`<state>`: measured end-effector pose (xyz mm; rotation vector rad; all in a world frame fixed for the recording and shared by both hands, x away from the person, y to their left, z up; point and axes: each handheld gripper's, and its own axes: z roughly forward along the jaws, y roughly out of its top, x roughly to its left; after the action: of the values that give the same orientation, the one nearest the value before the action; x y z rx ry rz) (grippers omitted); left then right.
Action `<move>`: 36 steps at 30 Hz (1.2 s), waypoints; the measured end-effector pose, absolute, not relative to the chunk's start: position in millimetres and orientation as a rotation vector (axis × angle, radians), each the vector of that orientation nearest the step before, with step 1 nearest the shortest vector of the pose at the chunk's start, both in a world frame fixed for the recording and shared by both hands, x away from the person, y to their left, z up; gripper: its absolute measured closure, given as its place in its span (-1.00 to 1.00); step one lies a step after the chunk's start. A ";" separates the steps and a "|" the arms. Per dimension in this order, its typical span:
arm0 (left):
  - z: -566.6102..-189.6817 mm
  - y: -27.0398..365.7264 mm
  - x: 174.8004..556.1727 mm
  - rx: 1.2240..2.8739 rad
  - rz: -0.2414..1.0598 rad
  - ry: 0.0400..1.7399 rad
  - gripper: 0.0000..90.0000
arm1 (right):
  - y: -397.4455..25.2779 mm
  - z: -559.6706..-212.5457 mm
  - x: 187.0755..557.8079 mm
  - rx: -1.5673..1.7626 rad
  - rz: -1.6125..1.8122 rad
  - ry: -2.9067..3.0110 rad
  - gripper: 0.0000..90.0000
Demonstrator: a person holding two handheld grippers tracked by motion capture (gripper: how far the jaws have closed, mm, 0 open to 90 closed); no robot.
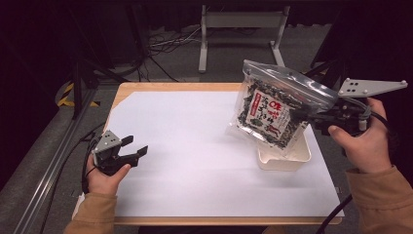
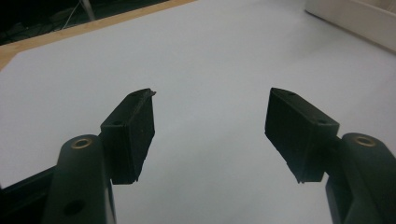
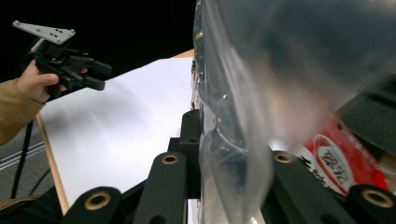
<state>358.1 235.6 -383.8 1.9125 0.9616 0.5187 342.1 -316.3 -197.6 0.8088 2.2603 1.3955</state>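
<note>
Bag airborne over tray, not yet set down.

Bag [image 1: 272, 109] held aloft above white tray [image 1: 285, 158] near table's right edge, lower corner dipping toward it; looks mid-transfer, direction unclear. Long axis tilted, sealed top toward far edge, printed face toward left. Right gripper [image 1: 316, 116] pinched on bag's right edge. Left gripper [image 1: 131, 146] spread, empty, near left edge of table [image 1: 170, 87].

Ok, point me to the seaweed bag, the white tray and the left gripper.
seaweed bag [image 1: 270, 113]: high view, on its printed label.
white tray [image 1: 298, 157]: high view, on its right rim.
left gripper [image 1: 135, 146]: high view, midway between its open fingertips.
</note>
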 end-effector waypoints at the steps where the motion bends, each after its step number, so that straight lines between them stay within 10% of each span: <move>1: -384.0 235.6 358.1 1.911 0.517 0.964 -0.25 | -318.0 -196.5 342.0 0.811 1.386 2.257 0.70; 36: -391.5 240.9 361.3 1.918 0.508 0.958 -0.37 | -349.9 -210.4 356.0 0.983 1.189 2.126 0.70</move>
<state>361.3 240.9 -391.5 1.9180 0.9577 0.5083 356.0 -349.9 -210.4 0.9833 2.1258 1.1892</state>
